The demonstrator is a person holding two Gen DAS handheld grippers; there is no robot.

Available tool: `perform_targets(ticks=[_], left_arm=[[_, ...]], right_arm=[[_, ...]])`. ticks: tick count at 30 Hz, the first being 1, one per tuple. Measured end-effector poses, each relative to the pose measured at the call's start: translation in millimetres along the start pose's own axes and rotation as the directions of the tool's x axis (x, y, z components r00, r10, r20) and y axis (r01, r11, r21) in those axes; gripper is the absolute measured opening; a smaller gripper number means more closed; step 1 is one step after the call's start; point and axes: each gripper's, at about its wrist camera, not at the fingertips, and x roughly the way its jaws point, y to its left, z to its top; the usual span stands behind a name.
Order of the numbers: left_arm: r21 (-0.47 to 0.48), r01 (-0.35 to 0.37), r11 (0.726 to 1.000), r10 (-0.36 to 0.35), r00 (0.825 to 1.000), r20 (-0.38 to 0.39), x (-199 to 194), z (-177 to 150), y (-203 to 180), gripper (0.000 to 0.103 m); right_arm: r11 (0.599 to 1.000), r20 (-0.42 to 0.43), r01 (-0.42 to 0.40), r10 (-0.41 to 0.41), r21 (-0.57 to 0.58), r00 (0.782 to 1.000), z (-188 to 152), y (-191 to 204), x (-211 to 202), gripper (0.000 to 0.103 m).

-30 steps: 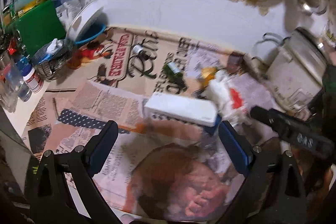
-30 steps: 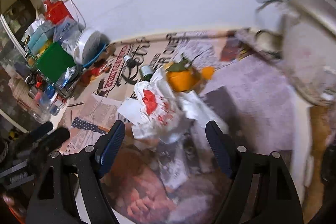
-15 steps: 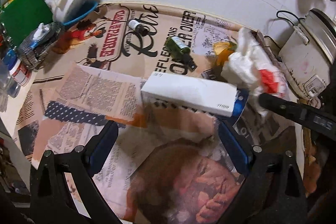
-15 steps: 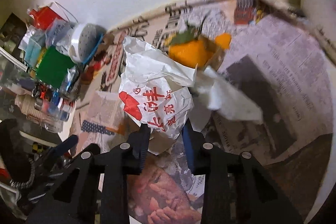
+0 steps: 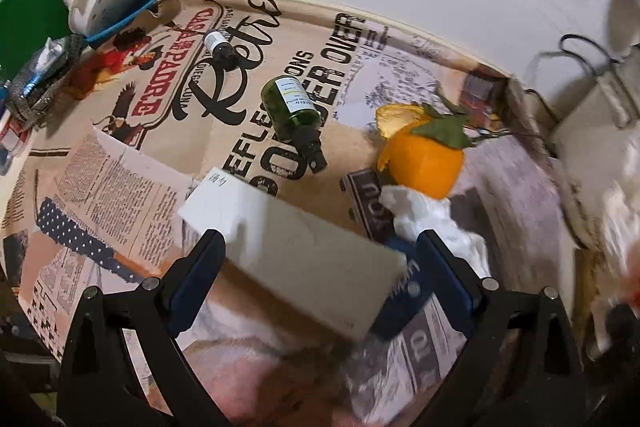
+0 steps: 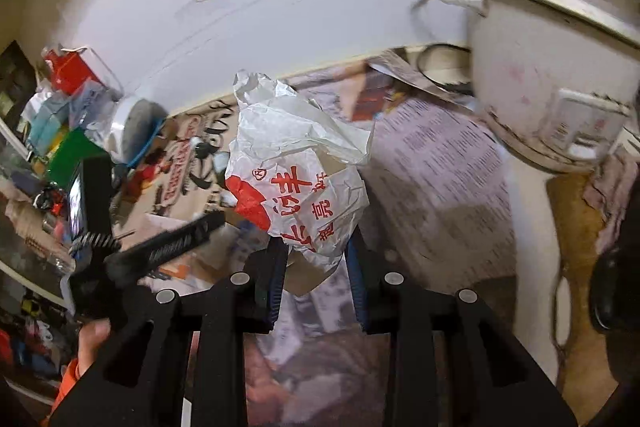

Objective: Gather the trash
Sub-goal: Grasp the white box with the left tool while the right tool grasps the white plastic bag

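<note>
Newsprint covers the whole tabletop [image 5: 120,187], matte and creased, and the rubbish lies scattered on it. In the left wrist view, going from the left, a small dark dropper vial [image 5: 220,49] lies in the upper left, then a glossy green glass bottle [image 5: 294,109] on its side near the middle, then a long white cardboard box [image 5: 296,247] with crisp flat faces in the lower centre. The left gripper [image 5: 320,267] stands spread wide, its blue pads either side of the box and not pressing it, so I judge this hand is about to take the box; the next move calls for closing squarely on its narrow sides. Further right sits an orange peel [image 5: 424,157] with a leaf on top, a crumpled white tissue [image 5: 432,223] touching it below. In the right wrist view the right gripper [image 6: 316,267], low in the centre, is clamped on a thin crinkled plastic bag [image 6: 296,179] printed in red, which rises limply above the pads. At right stands a scuffed white rice cooker [image 6: 540,87]. The bag looks like the first piece collected.
</note>
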Motion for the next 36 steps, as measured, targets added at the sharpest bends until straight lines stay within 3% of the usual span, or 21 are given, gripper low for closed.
perform_targets(ticks=[2,7,13,17,23,27,30,33,36], left_arm=[[0.028,-0.082,0.996,0.082,0.997,0.001,9.7,-4.0,-6.9,0.097],[0.049,-0.150,0.987,0.147,0.987,0.063,-0.1,-23.7,7.8,0.097],[0.056,-0.209,0.976,0.211,0.976,-0.046,10.5,-58.2,50.3,0.097],[-0.036,-0.141,0.989,0.138,0.987,-0.081,6.0,-68.7,74.2,0.097],[-0.097,-0.016,0.995,0.008,0.996,-0.088,11.9,-64.6,56.5,0.097],[-0.114,-0.050,0.992,0.039,0.995,-0.094,29.7,-60.7,40.2,0.097],[-0.082,-0.145,0.986,0.139,0.987,-0.074,38.4,-59.3,31.9,0.093],[-0.087,-0.169,0.982,0.165,0.985,-0.048,36.5,-63.9,35.5,0.091],[-0.128,-0.174,0.976,0.171,0.985,-0.037,29.8,-71.6,48.6,0.081]], right_arm=[[1.000,-0.009,0.009,-0.009,0.013,1.000,-1.9,-5.8,-1.3,0.026],[1.000,-0.011,0.023,-0.023,0.014,1.000,-2.4,-17.1,-4.9,0.026],[1.000,-0.010,0.002,-0.002,-0.006,1.000,-2.9,-16.6,-5.1,0.026],[1.000,-0.009,-0.024,0.024,-0.018,1.000,-3.6,-11.9,-4.4,0.026],[0.999,-0.033,-0.035,0.033,-0.038,0.999,-8.6,-10.0,-1.6,0.026],[0.999,-0.046,-0.029,0.028,-0.040,0.999,-11.3,-14.2,-2.9,0.026],[0.999,-0.049,-0.028,0.025,-0.043,0.998,-13.4,-17.5,-6.3,0.026],[0.998,-0.047,-0.031,0.029,-0.049,0.998,-14.9,-20.9,-9.9,0.026],[0.998,-0.052,-0.037,0.034,-0.050,0.998,-16.8,-23.3,-10.5,0.026]])
